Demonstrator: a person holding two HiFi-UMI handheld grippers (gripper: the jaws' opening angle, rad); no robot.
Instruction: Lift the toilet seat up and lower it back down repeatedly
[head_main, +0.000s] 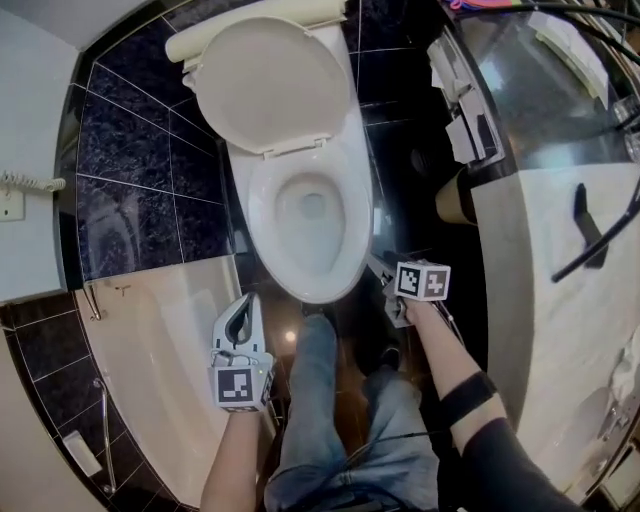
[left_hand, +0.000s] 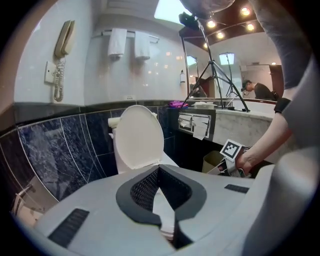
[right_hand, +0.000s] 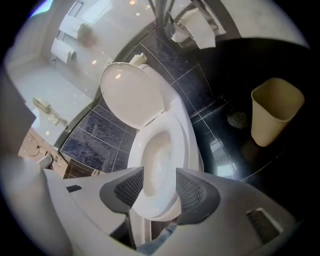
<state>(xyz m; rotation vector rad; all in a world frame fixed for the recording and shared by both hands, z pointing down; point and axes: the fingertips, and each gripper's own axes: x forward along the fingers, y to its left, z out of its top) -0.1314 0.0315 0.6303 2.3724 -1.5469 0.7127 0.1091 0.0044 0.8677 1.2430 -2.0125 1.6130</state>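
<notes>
toilet seat (head_main: 262, 222) down | left gripper (head_main: 240, 318) closed, empty, 7 o'clock, apart | right gripper (right_hand: 155, 187) wide open, empty, 5 o'clock, near seat edge

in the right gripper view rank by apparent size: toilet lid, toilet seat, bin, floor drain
toilet seat
toilet lid
bin
floor drain
Seat over lid is unsure: the seat is nearer.

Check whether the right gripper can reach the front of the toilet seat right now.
Probably yes: the right gripper is open, the front of the toilet seat lies close ahead, framed by its jaws, and nothing blocks the way.
</notes>
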